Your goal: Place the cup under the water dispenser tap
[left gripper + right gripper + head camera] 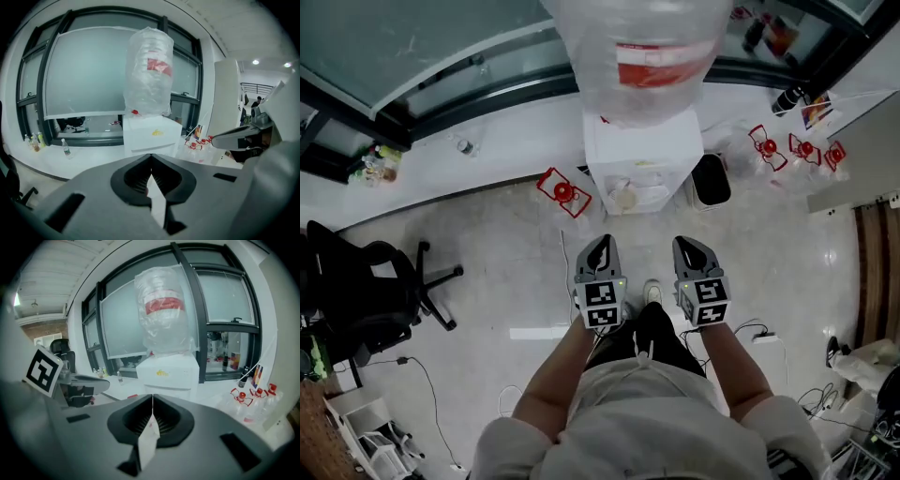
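A white water dispenser (pixel 642 150) with a large plastic-wrapped bottle (pixel 642 56) on top stands against the window ledge ahead of me. A pale round cup (pixel 623 198) sits in the recess at its front. My left gripper (pixel 601 244) and right gripper (pixel 688 244) hang side by side in the air short of the dispenser, both pointing at it. Each is shut with nothing between its jaws. The dispenser (pixel 152 136) shows above the closed left gripper (pixel 151 158) in the left gripper view. It stands the same way (pixel 168 371) over the closed right gripper (pixel 153 398) in the right gripper view.
A black office chair (pixel 366 291) stands at the left. Red-capped empty bottles lie left of the dispenser (pixel 564 192) and at the far right (pixel 797 148). A black bin (pixel 711 180) stands right of the dispenser. Cables (pixel 422 375) run over the floor.
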`<action>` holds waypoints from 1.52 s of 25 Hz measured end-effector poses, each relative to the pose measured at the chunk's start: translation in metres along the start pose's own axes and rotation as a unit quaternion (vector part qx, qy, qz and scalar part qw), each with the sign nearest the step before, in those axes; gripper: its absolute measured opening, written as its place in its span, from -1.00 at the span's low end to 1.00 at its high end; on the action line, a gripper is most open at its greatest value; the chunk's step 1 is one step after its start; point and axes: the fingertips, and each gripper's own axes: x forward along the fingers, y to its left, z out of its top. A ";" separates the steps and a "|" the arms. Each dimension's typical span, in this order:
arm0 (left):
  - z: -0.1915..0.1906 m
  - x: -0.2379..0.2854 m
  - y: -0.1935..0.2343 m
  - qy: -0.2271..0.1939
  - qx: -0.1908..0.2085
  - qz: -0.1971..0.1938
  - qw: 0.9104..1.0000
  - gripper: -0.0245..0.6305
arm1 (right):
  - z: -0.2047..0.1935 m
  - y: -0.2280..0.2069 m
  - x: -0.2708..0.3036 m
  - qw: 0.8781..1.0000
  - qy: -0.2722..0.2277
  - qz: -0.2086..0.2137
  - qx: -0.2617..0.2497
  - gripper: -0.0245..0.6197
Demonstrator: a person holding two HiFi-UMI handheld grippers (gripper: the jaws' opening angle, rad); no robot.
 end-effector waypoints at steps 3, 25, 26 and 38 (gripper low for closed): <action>0.031 -0.014 -0.003 -0.021 -0.002 -0.005 1.000 -0.87 | 0.027 0.001 -0.013 1.000 -0.024 0.001 -0.006 -0.84; 0.226 -0.061 -0.021 -0.186 0.053 -0.034 0.981 -0.87 | 0.196 0.011 -0.051 0.977 -0.193 0.024 -0.082 -0.84; 0.228 -0.060 -0.020 -0.187 0.056 -0.030 0.980 -0.86 | 0.198 0.010 -0.050 0.977 -0.194 0.024 -0.083 -0.84; 0.248 -0.061 -0.031 -0.204 0.069 -0.017 0.976 -0.86 | 0.205 0.003 -0.045 0.978 -0.190 0.038 -0.083 -0.84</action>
